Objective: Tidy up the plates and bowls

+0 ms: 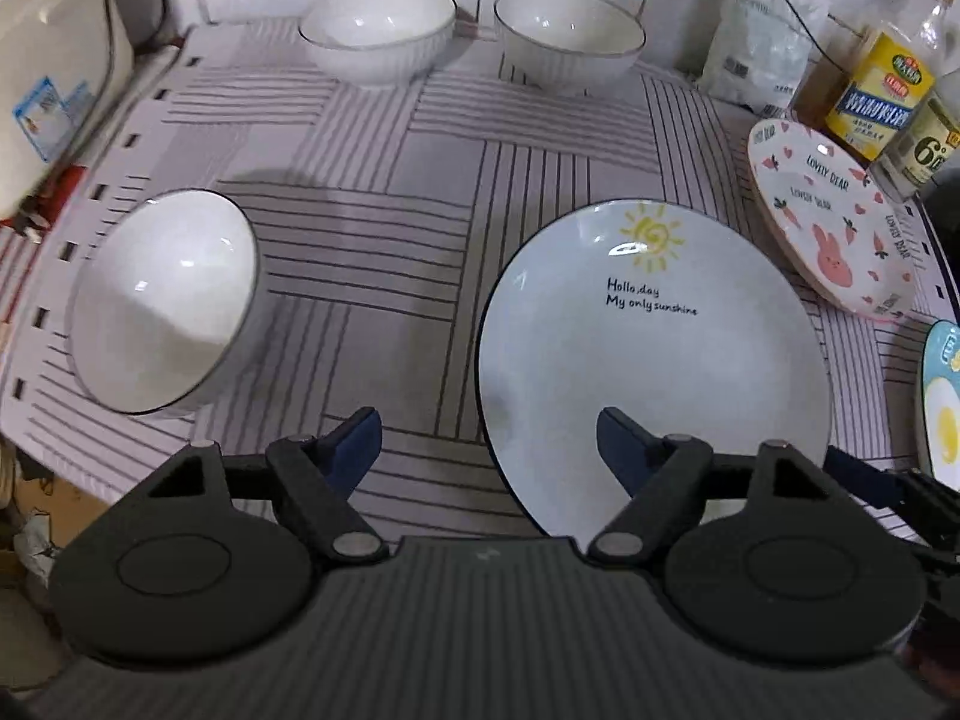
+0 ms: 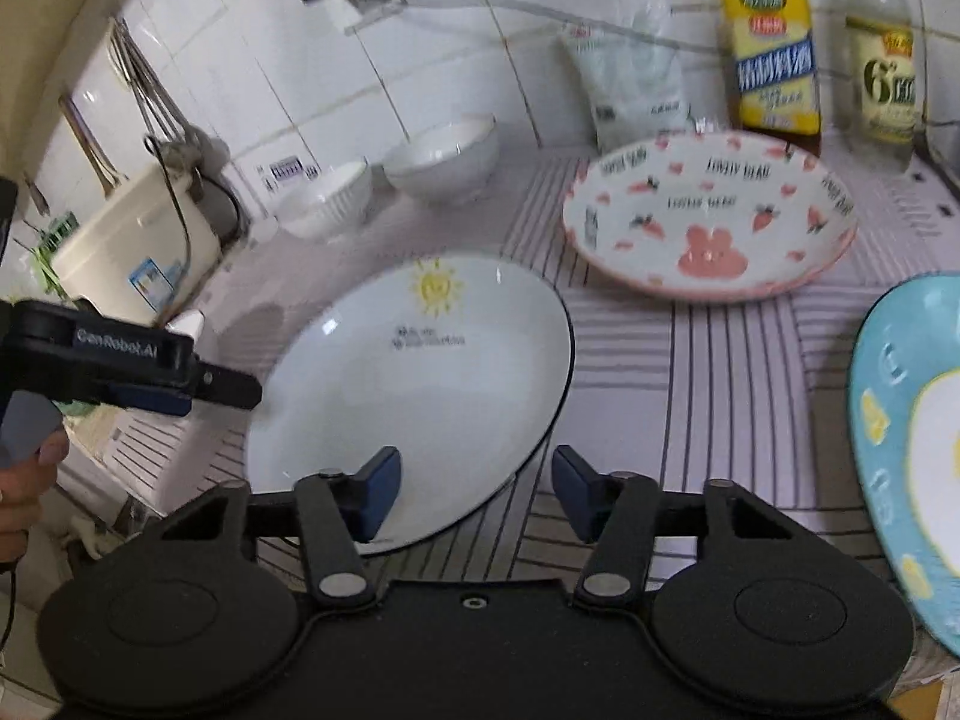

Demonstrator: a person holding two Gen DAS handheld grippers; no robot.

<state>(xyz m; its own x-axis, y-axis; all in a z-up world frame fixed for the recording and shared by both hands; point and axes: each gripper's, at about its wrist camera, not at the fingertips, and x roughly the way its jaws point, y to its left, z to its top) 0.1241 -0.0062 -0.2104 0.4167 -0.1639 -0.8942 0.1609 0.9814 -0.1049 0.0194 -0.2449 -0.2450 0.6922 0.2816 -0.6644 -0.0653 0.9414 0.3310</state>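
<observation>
— Left wrist view first: what sits under the left gripper (image 1: 489,441)?

— Its jaws stand well apart with nothing between them. The right blue pad hangs over the near-left rim of the sunshine plate (image 1: 654,360); the left pad is over the bare striped mat (image 1: 390,180). I cannot tell whether the pad touches the plate.

— And the bowls?

— One white bowl (image 1: 165,300) lies at the left edge of the mat, well apart from the plate. Two more stand at the far side by the tiled wall, a left far bowl (image 1: 378,30) and a right far bowl (image 1: 567,36), near each other but not touching.

— What about the right gripper (image 2: 477,489)?

— Partly open, holding nothing. Its left pad is over the near rim of the sunshine plate (image 2: 414,396), and its right pad is over the mat just beside that rim.

— Other plates?

— A bunny plate (image 2: 708,216) lies farther right, apart from the sunshine plate. A blue egg plate (image 2: 900,420) is at the right edge, near side. Behind the bunny plate stand a yellow-labelled oil bottle (image 2: 771,48), a vinegar bottle (image 2: 888,60) and a white bag (image 2: 636,78). At the far left sits a cream rice cooker (image 2: 138,240).

— Anything of the person?

— A hand (image 2: 24,480) at the left edge, holding the other gripper's handle.
</observation>
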